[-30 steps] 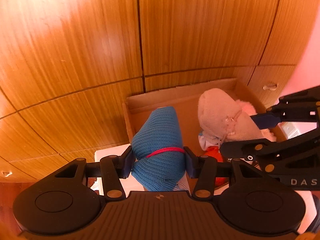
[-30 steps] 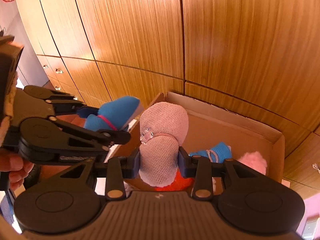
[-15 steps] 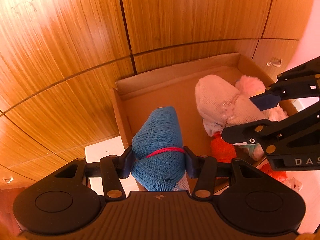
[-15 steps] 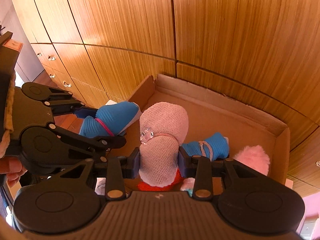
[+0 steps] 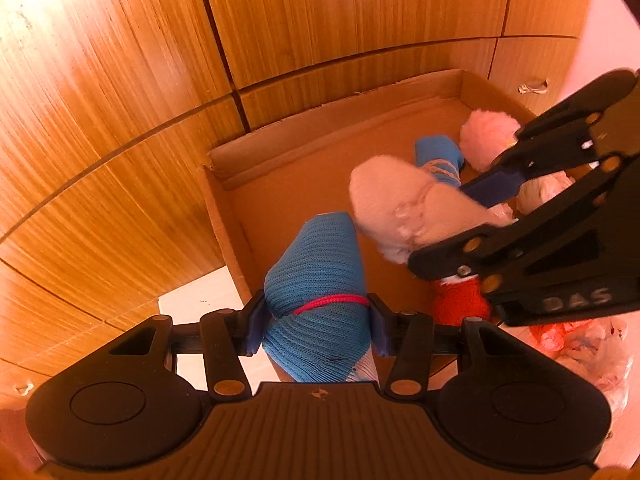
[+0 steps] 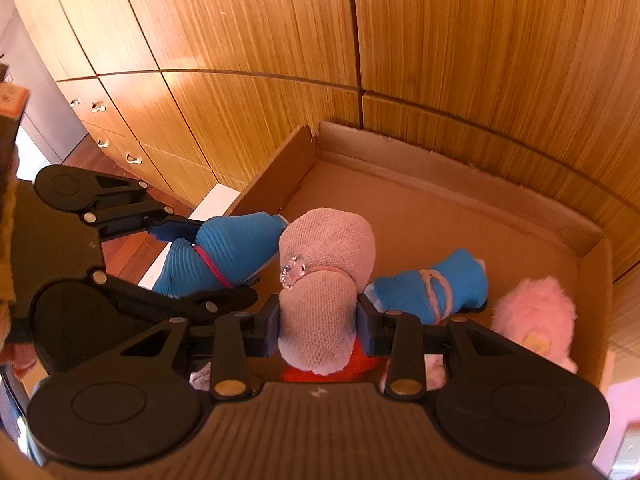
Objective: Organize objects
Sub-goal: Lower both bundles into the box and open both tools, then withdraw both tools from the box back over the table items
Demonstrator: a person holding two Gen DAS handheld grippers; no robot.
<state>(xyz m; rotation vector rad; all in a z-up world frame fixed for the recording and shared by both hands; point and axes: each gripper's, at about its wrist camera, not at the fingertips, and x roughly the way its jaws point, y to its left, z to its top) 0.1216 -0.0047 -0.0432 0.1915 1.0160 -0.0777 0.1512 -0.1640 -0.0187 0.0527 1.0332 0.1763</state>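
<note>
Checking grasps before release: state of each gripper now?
left gripper: jaws closed on the blue sock bundle.
right gripper: jaws closed on the pink sock bundle.

Tall wood-grain cabinet doors filling the upper frame, lower drawers with small metal handles at left, reddish wood floor at lower left, warm sunlight patches on the panels

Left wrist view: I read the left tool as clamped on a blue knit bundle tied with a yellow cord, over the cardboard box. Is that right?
Not quite: the cord is red, not yellow. The left wrist view shows the left tool clamped on the blue knit bundle, with a red cord around its middle, over the near edge of the cardboard box.
</note>
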